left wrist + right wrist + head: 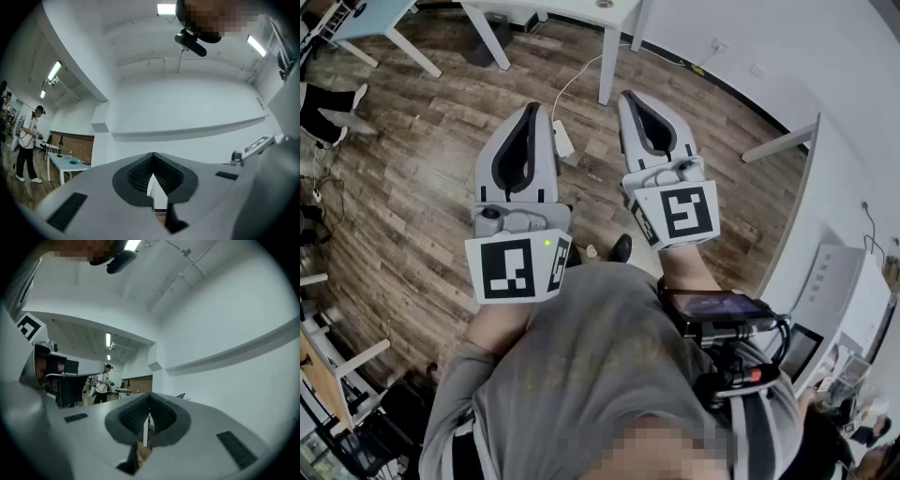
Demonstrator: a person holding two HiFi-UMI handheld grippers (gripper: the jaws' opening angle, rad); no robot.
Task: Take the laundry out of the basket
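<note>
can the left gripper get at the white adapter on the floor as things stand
Probably not yet: the left gripper is shut and held high above the adapter on the wooden floor. Nothing lies between them.

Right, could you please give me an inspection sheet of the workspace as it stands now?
Surface: wood floor; no worktop under the grippers.
Job's things: nothing seen; no basket or laundry in any view.
Clutter: white power adapter lying on the floor.
Grippers: left gripper shut, empty; right gripper shut, empty; held side by side in front of the person.
Cables: white cable runs from the adapter towards the white table.
Surroundings: white wall to the right; another person stands far off in the left gripper view.
</note>
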